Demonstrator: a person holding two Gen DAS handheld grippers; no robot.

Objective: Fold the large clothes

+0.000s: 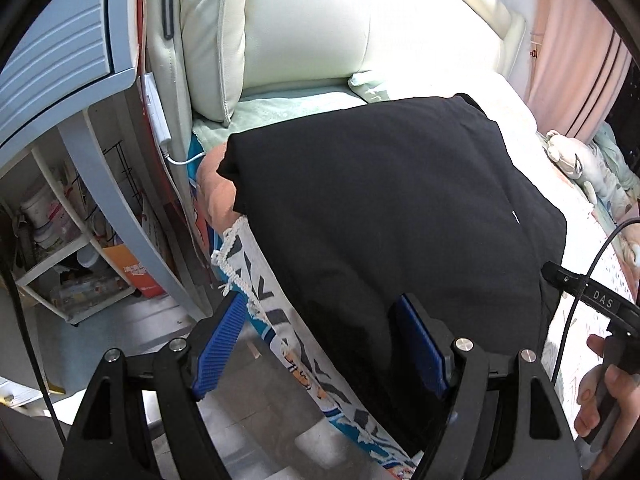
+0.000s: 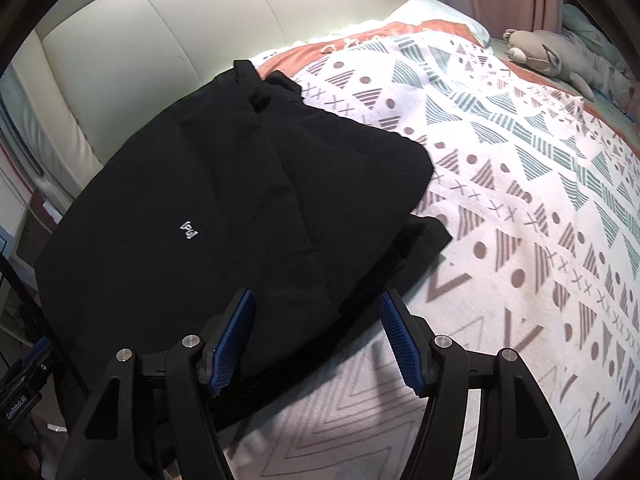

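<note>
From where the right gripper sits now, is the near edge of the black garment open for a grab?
Probably yes. The right gripper is open, its blue pads straddling the near edge of the black garment. Nothing lies between them and the cloth; only the patterned blanket is underneath.

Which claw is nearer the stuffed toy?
Right. The right claw is at the black garment's edge facing the stuffed toy; the left claw is at the far bedside edge.

Black garment folded into thick rough rectangle, small white logo up, lying on patterned bedspread near headboard.
</note>
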